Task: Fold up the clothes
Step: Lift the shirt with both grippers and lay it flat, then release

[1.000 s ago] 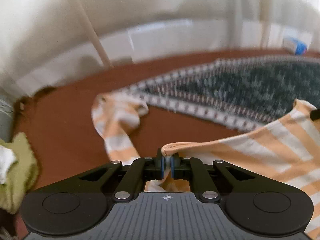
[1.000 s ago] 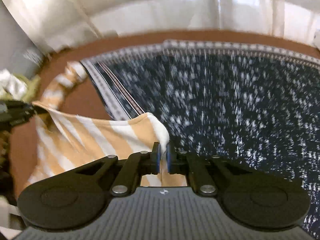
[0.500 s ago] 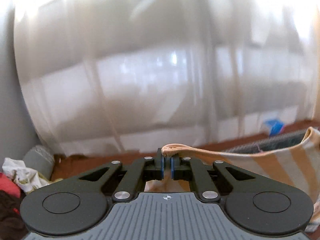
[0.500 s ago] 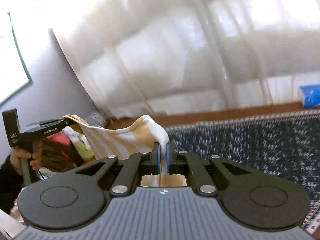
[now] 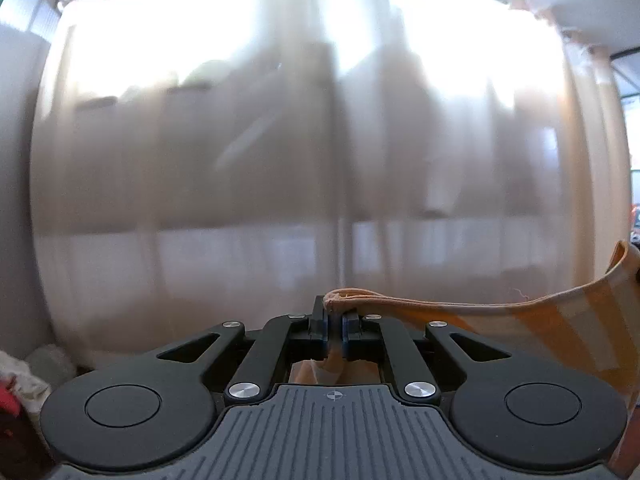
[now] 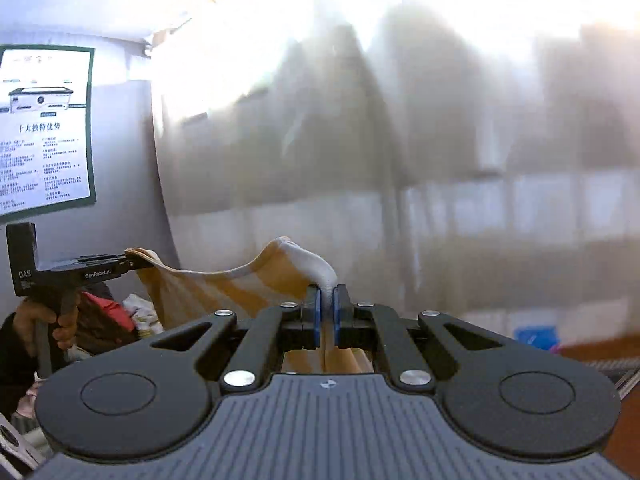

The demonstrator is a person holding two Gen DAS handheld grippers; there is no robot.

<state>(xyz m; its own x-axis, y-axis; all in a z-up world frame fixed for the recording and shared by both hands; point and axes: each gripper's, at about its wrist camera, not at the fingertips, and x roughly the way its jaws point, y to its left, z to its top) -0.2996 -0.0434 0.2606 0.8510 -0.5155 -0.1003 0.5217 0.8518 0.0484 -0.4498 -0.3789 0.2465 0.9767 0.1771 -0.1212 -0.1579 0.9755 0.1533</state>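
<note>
In the left wrist view, a heap of clothes (image 5: 16,384) sits at the lower left edge, white and red, blurred. Sheer curtains (image 5: 280,140) fill most of the frame, bright with backlight. At lower centre the left gripper (image 5: 335,326) has its jaws pinched tight on a corner of the orange-and-white striped shirt (image 5: 560,320). From there the shirt's hem runs to the right and rises to the frame's right edge, the cloth hanging below it.

In the right wrist view, a poster (image 6: 44,128) with printed text hangs on the wall at upper left. Below it, at the left edge, a hand (image 6: 44,320) grips the handle of the left gripper (image 6: 134,258), whose tip clamps one shirt corner. The shirt (image 6: 224,284) sags between the two grippers, clear of any surface. At lower centre the right gripper (image 6: 327,308) holds the other corner, a white stripe bunched between its nearly closed blue pads (image 6: 317,312). Curtains (image 6: 440,120) fill the background. A blue box (image 6: 536,336) lies at lower right, blurred.
</note>
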